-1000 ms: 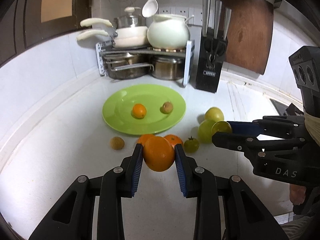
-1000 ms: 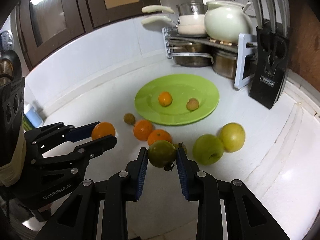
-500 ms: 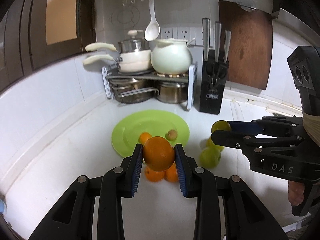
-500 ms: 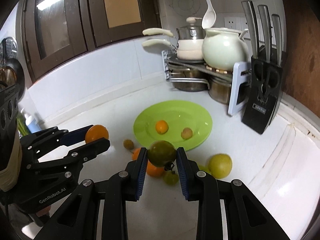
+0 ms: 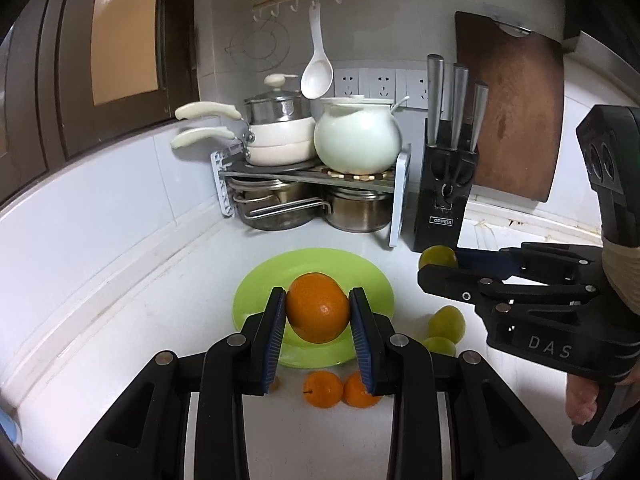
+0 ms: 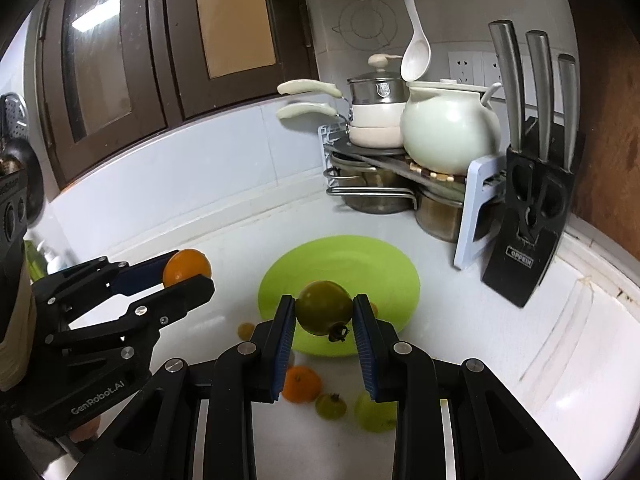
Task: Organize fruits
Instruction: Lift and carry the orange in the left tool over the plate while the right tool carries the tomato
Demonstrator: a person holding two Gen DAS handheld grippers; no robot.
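Nearest me, both grippers have risen off the counter with their catch: a second ago they were down among the loose fruit, now that fruit lies below and behind the fingers. The left gripper [image 5: 318, 314] is clenched on an orange [image 5: 318, 307], the right gripper [image 6: 324, 314] on a dull green fruit [image 6: 323, 307] with its dark stem hanging low. Left on the white counter [image 5: 120, 320], near side, are two small oranges [image 5: 322, 389], a small green tomato [image 6: 330, 405] and a couple of yellow-green apples [image 5: 447, 319] to the right. Just beyond, the green plate [image 5: 368, 280] now sits under both held fruits, so I'd judge the carry is nearly over and lowering and letting go comes next. Farther back, the pot rack [image 5: 312, 178] and knife block [image 5: 443, 204] stand against the wall
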